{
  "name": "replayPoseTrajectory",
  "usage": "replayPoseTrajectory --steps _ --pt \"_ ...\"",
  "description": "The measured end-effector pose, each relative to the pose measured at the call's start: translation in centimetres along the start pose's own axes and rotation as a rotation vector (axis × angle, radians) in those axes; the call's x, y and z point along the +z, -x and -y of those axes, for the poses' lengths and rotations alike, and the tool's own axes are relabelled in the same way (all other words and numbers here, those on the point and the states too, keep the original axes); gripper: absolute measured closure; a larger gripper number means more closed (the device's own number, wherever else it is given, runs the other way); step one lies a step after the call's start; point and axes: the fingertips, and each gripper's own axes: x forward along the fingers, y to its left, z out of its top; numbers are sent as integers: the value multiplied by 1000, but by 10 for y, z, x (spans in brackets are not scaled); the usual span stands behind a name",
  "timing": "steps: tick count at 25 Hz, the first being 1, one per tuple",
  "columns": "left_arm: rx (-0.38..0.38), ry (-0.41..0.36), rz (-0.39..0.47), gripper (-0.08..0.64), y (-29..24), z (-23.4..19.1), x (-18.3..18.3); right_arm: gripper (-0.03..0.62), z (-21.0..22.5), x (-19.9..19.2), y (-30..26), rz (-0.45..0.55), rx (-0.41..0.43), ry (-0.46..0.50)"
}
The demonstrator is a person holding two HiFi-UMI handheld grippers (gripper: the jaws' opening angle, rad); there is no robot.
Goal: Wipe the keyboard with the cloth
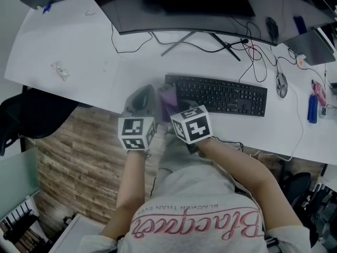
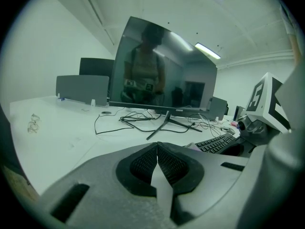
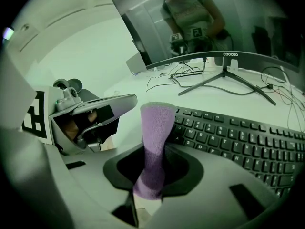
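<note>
A person stands at a white desk holding a two-jaw tool in each hand, both near the desk's front edge. The right claw is clamped on a fuzzy purple cloth, which stands up out of the black pads as a narrow folded strip. Its top end reaches the left end of the flat black keyboard. Whether the cloth touches the keys cannot be told. From the head view the cloth shows as a purple patch at the keyboard's left edge, just ahead of the right claw's marker cube. The left claw is closed with nothing in it, its ribbed black pads meeting at their front tips. It hangs over bare desk just left of the cloth and close beside the right claw, the left claw pointing away from the person. The keyboard lies parallel to the front edge, in front of a wide curved dark monitor on thin splayed legs. Thin black cables loop across the desk behind the keyboard, and a dark computer mouse lies just past its right end. Below the desk edge is a wood-plank floor.
</note>
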Motion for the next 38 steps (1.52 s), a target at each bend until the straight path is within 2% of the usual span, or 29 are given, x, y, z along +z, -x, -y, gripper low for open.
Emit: replayPoseTrajectory --steps 20,38 --pt "-19 -9 -37 555 -18 43 -6 506 33 -10 21 -9 17 -22" --pt "-67 -63 -75 555 -39 104 -8 506 80 -28 55 -6 5 -50"
